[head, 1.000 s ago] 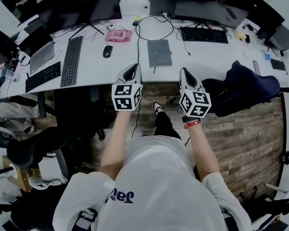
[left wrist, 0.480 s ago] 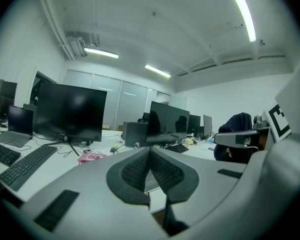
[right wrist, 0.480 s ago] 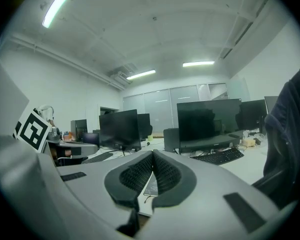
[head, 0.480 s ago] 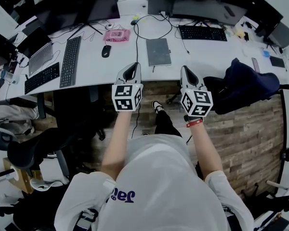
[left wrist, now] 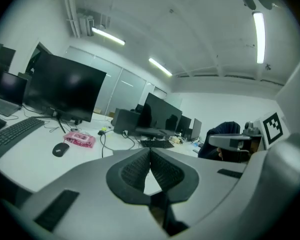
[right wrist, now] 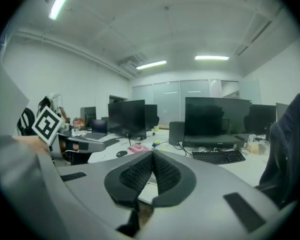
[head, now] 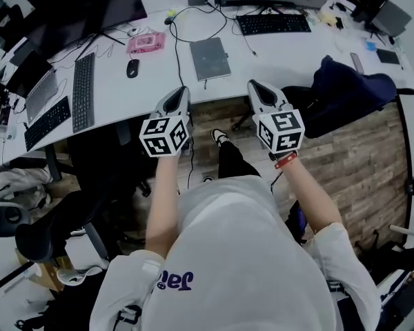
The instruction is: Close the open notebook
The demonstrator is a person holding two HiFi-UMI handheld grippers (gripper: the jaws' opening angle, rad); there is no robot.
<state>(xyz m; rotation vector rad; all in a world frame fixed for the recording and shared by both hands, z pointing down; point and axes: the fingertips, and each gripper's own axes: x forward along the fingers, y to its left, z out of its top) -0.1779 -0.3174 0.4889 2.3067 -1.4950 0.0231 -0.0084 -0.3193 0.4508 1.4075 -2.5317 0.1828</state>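
**Grey notebook already flat under its cover, both tools closed and empty**

White desk [head: 159, 81] filled the upper part of the head view, with the task's thing near its front edge. On it the grey notebook [head: 210, 58] lay flat at about 12 o'clock from the two tools, between them and the monitors. Only a plain cover showed and no spread pages, so it looked closed, or very nearly so. Its long axis ran almost 12 to 6 o'clock, the far end leaning slightly towards 11. Which long edge carried the spine could not be made out.

Short of the desk's front edge, the left gripper [left wrist: 150, 151] had its ribbed pads pressed together with nothing between them. The right gripper [right wrist: 152, 156] was the same: tips meeting, empty. Both pointed towards 12 o'clock, well apart from the notebook.

The closing step therefore seemed finished, or not needed. A sensible next move would have been only a check: reach forward and press lightly on the cover. If a cover lifted, it would have wanted folding over across the short axis.

A black mouse [head: 132, 68] lay at 9 o'clock from the notebook.
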